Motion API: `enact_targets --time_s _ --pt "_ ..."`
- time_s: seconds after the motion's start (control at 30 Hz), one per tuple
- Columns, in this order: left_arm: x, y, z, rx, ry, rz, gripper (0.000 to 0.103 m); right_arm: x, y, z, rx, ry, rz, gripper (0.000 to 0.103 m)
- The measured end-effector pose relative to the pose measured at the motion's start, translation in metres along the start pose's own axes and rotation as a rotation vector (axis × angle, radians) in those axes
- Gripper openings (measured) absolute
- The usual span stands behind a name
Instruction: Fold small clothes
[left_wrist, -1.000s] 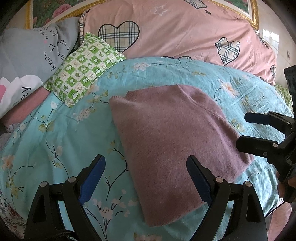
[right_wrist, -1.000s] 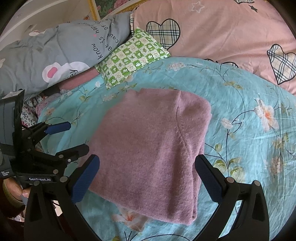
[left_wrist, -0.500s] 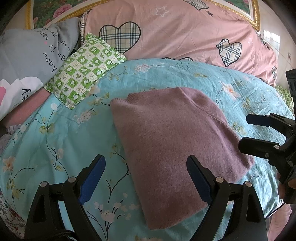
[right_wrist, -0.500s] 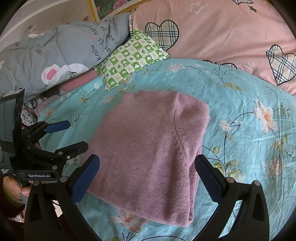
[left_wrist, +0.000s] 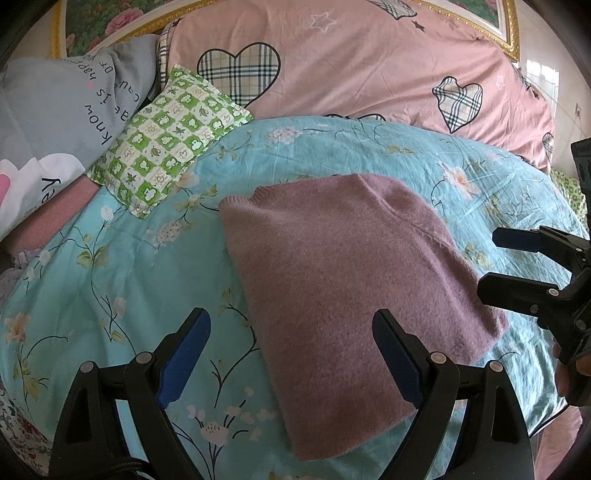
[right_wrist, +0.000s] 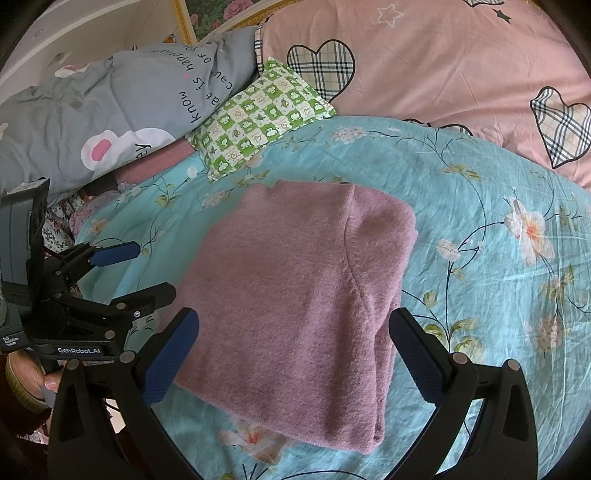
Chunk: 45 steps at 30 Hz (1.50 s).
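A mauve knit sweater (left_wrist: 343, 291) lies folded in a neat rectangle on the turquoise floral bedsheet (left_wrist: 122, 280); it also shows in the right wrist view (right_wrist: 295, 310). My left gripper (left_wrist: 291, 354) is open and empty, hovering over the sweater's near left edge; it shows at the left of the right wrist view (right_wrist: 136, 269). My right gripper (right_wrist: 293, 354) is open and empty above the sweater's near edge; it shows at the right of the left wrist view (left_wrist: 491, 258). Neither touches the cloth.
A green checked pillow (left_wrist: 166, 136) lies behind the sweater to the left. A grey printed quilt (left_wrist: 55, 122) is piled at far left. A pink duvet with plaid hearts (left_wrist: 369, 70) fills the back. The bed's right edge (left_wrist: 554, 417) drops off.
Both grippers have drawn back slightly from the sweater and stayed open. The sweater has not changed shape.
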<state>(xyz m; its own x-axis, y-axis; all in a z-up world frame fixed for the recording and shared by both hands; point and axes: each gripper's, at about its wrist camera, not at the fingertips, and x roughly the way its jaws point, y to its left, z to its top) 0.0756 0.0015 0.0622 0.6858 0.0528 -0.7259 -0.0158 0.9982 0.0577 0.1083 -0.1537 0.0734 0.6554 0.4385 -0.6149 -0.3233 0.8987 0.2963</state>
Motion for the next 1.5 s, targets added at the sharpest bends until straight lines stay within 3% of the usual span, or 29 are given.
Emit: enact_targets --time_s 1.5 --pt "0.017 0.007 0.006 -0.018 0.021 0.016 0.09 0.014 -0.016 0.0 0.042 0.013 0.005 0.103"
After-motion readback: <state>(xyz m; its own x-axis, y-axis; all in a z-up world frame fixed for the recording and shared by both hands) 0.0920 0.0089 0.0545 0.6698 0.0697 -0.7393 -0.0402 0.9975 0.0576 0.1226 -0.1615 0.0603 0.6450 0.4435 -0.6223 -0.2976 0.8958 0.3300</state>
